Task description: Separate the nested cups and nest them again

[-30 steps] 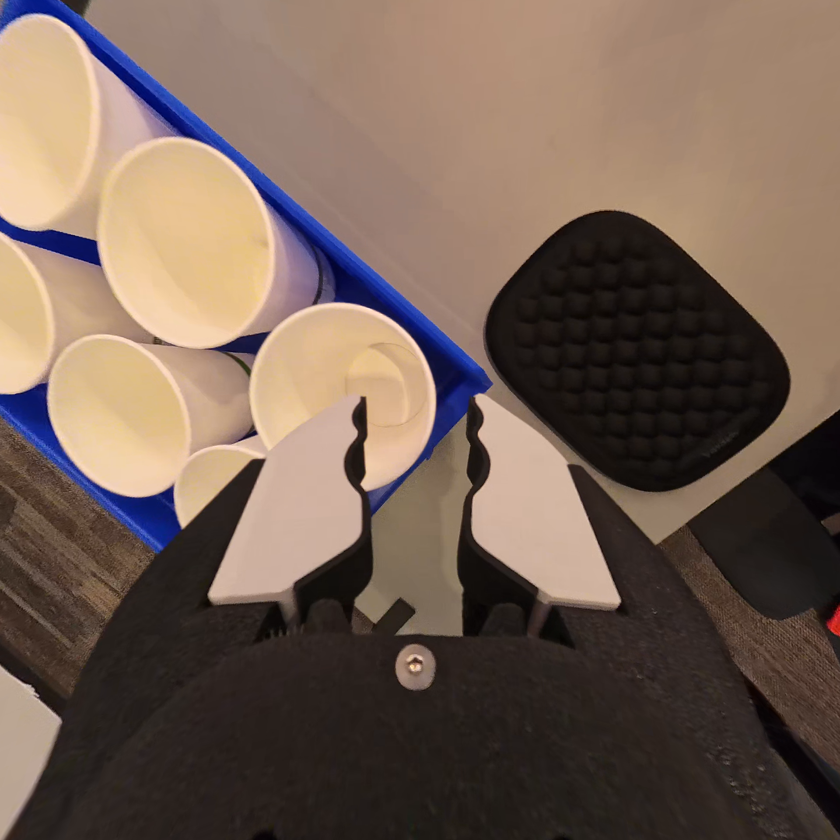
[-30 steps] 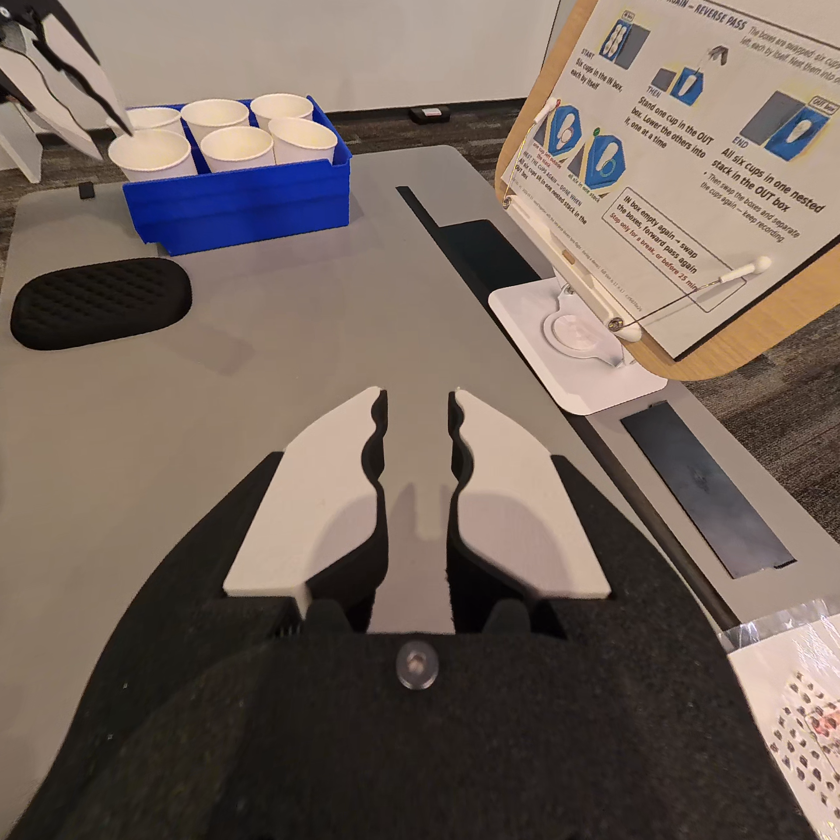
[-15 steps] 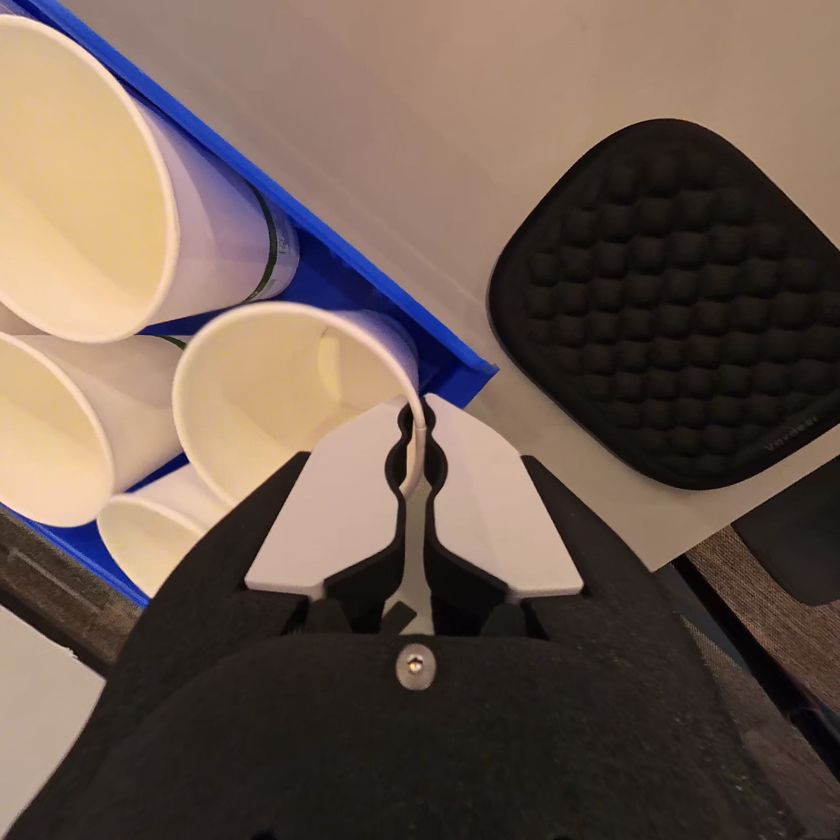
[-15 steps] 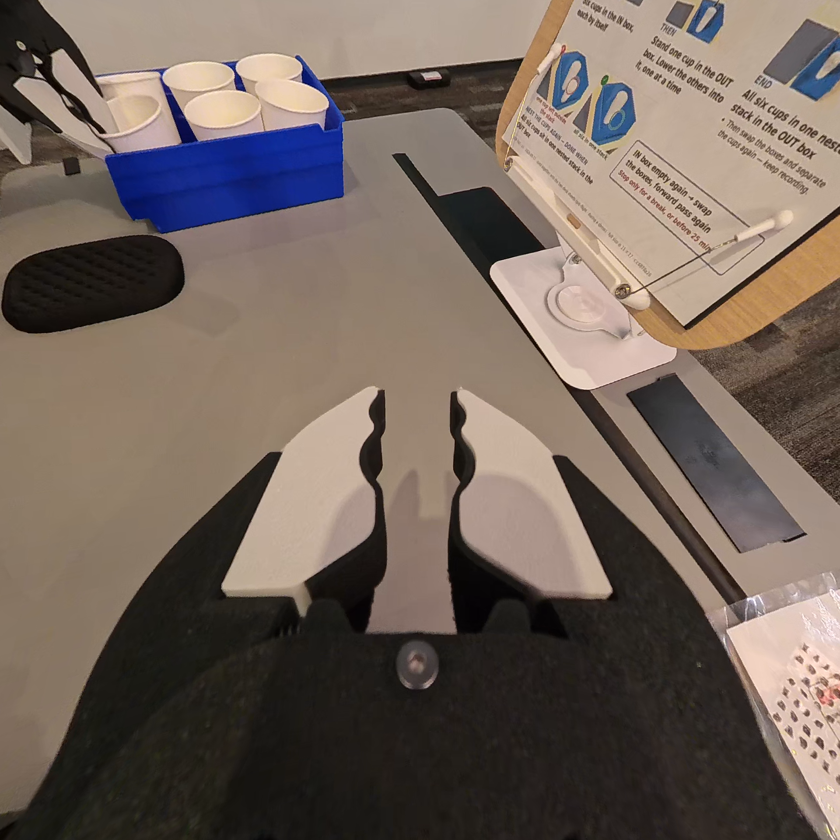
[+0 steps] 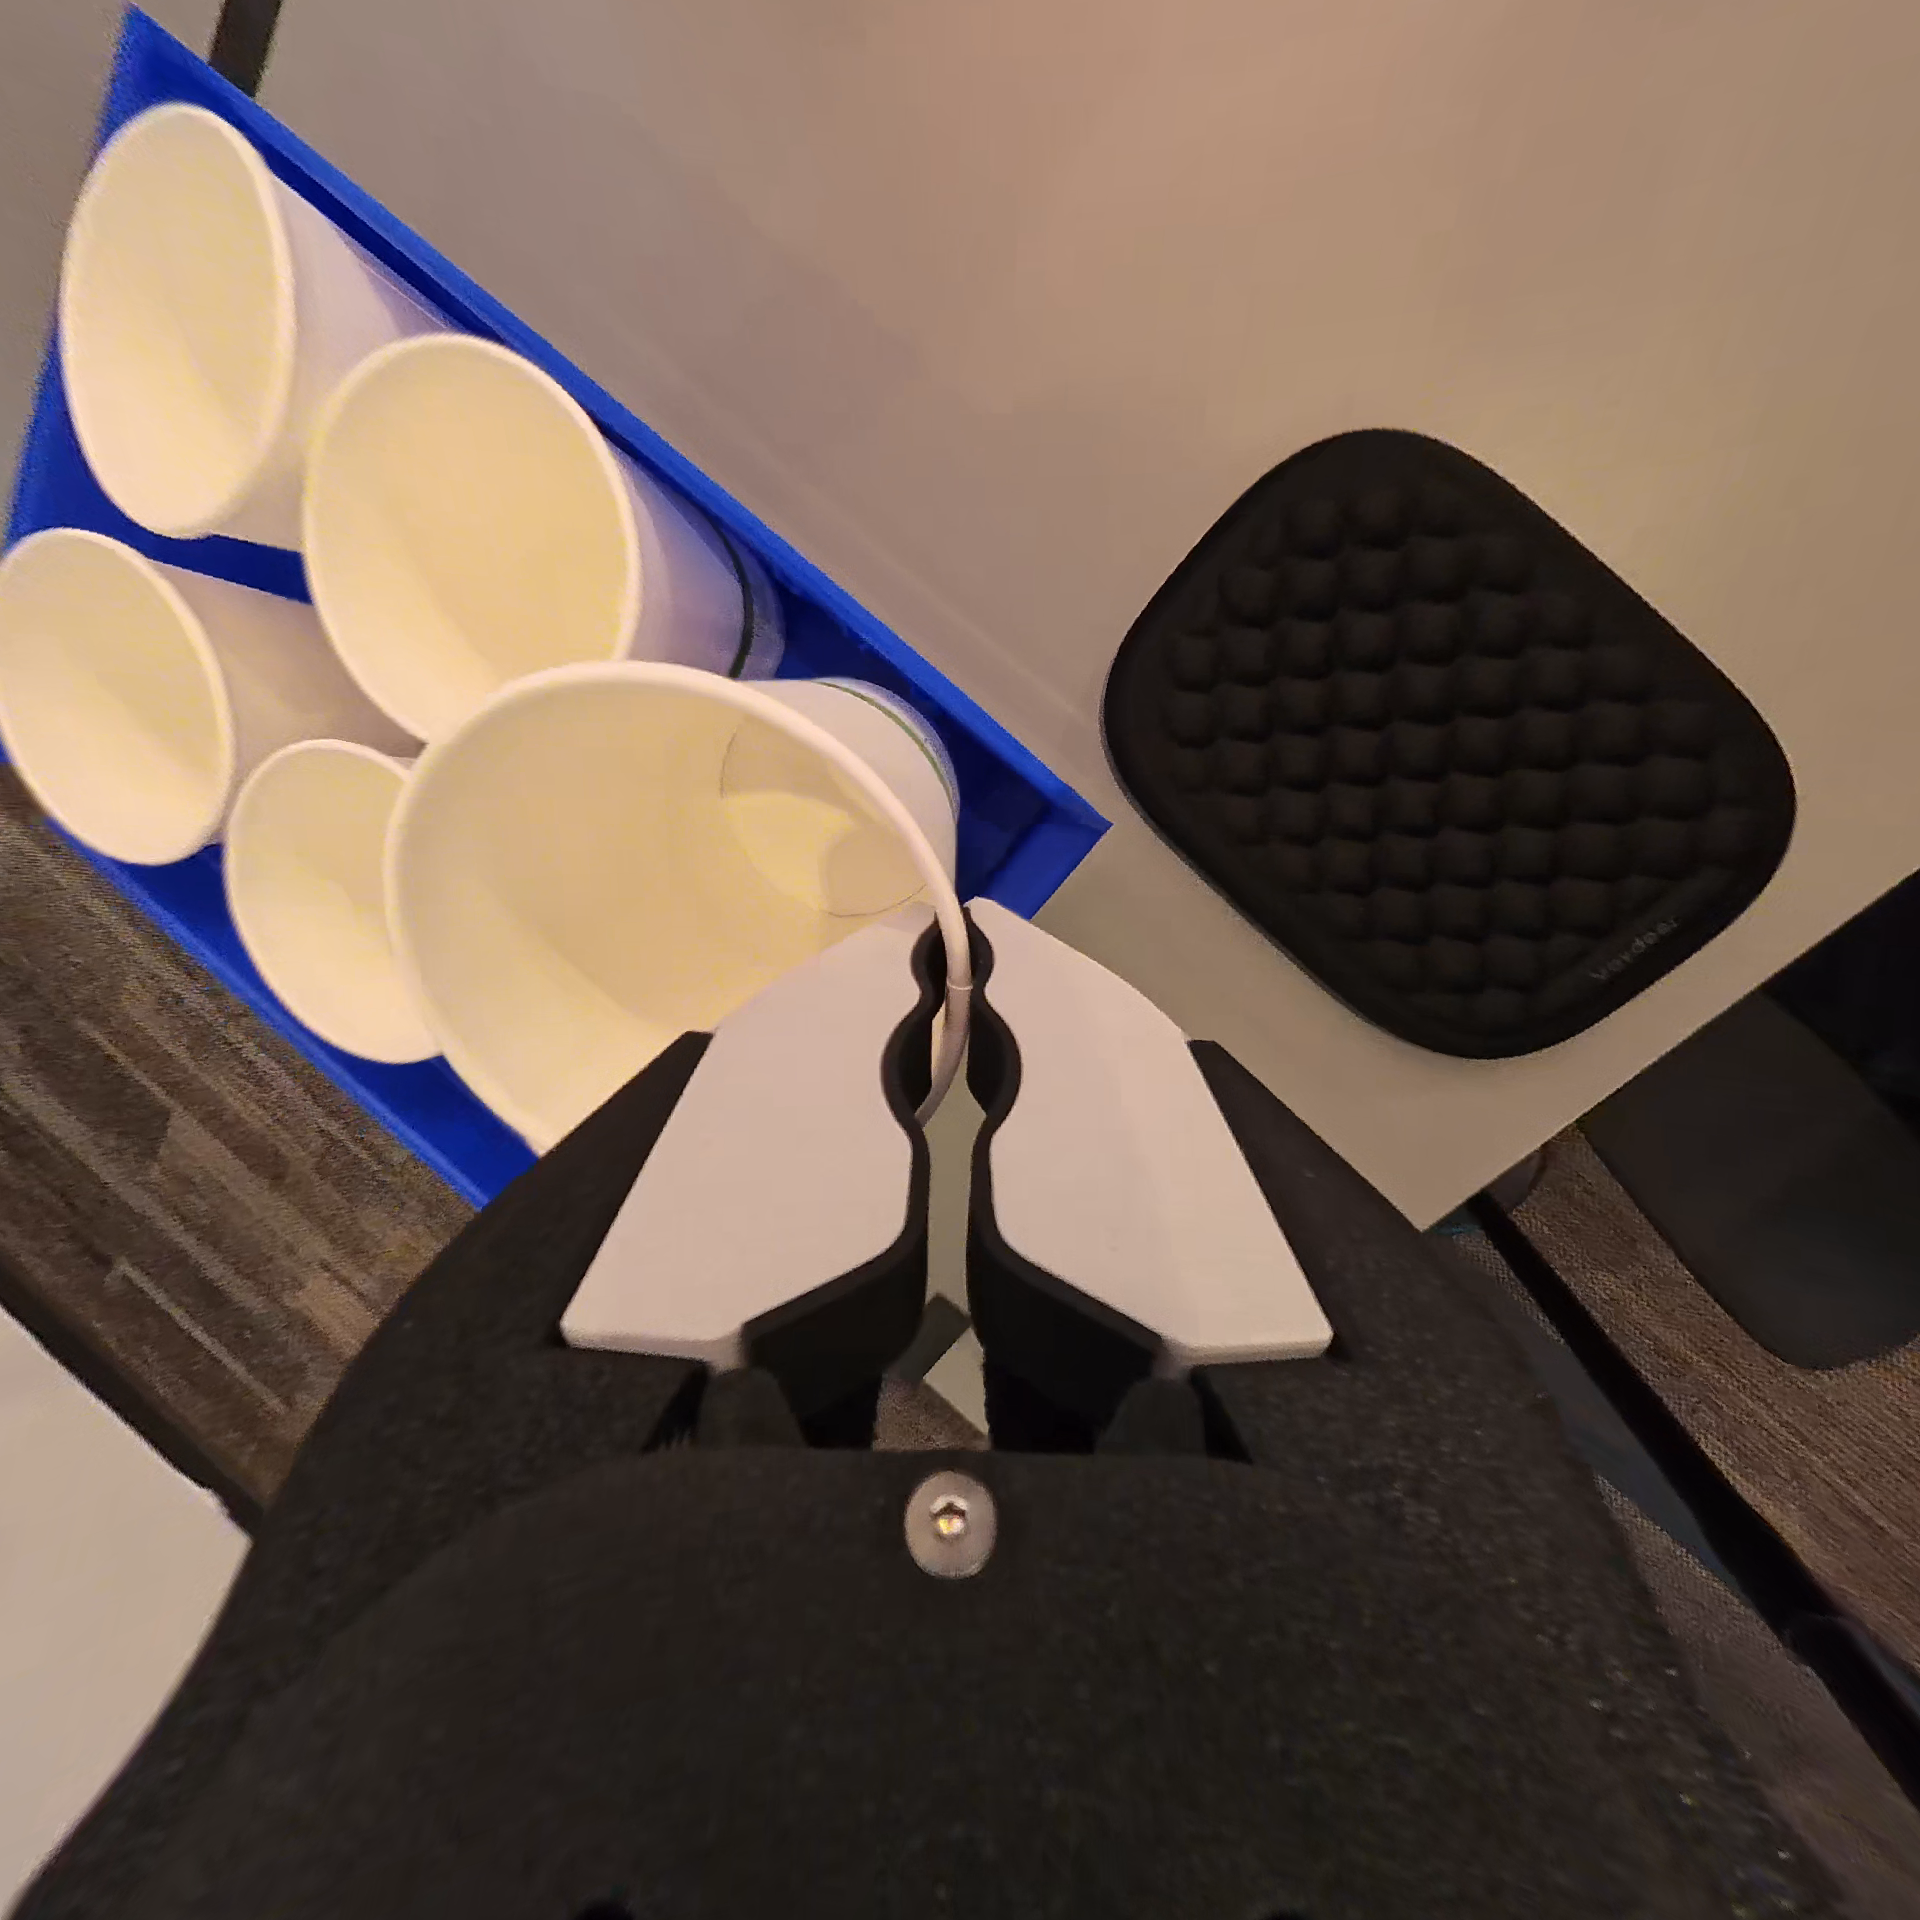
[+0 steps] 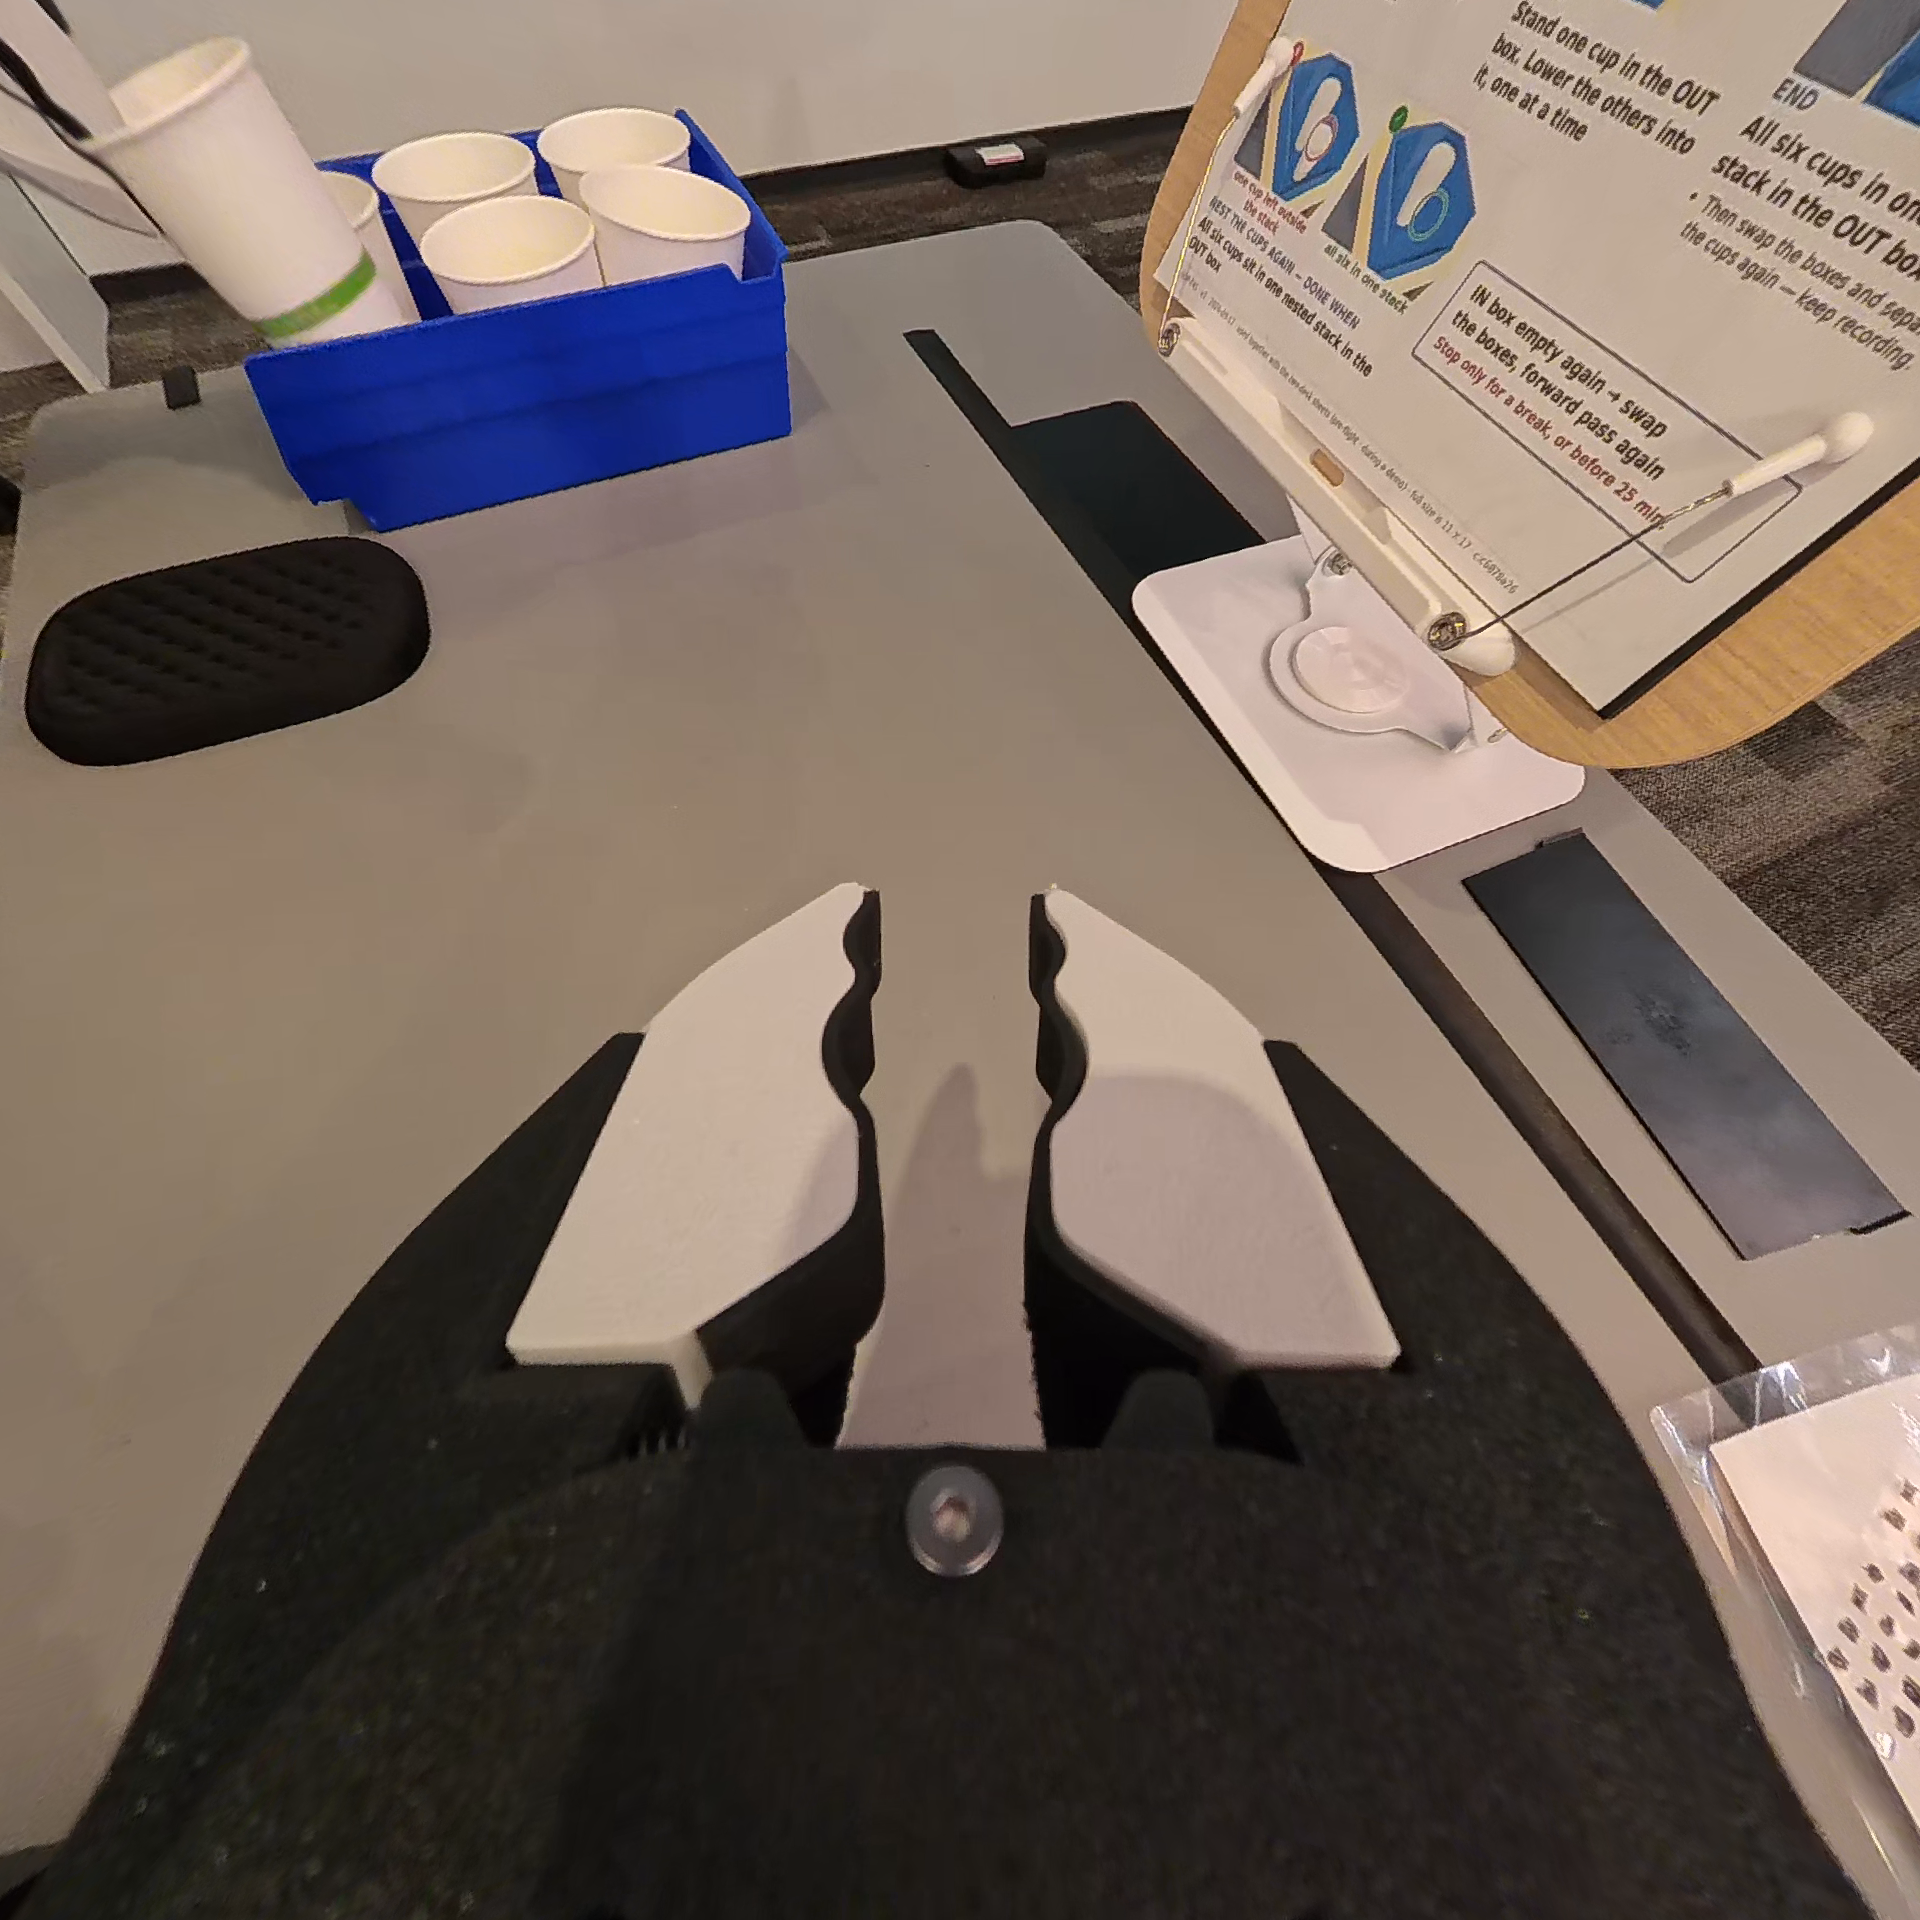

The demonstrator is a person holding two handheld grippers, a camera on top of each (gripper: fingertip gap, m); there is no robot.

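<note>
The left gripper (image 5: 951,997) is pinched nearly shut on the rim of a white paper cup (image 5: 623,883), one finger inside the wall and one outside, and the cup hangs tilted from it, mouth toward the camera, its green-banded base low over the near corner of the blue bin (image 5: 1023,831). Ahead and to the left of the claw, the other cups (image 5: 457,530) stand upright and apart in the bin; five show in the right wrist view. To the claw's right lies a black dimpled pad (image 5: 1455,790) on the grey table (image 5: 1039,312). The right gripper (image 6: 954,904) hovers empty over bare table with its fingers partly spread, the bin well ahead and to its left, a document stand (image 6: 1455,727) to its right. This looks like the start of renesting: one cup lifted out to found the stack. The next move calls for carrying it clear of the bin wall without crushing the thin rim, then standing it upright where the stack is to be built.
</note>
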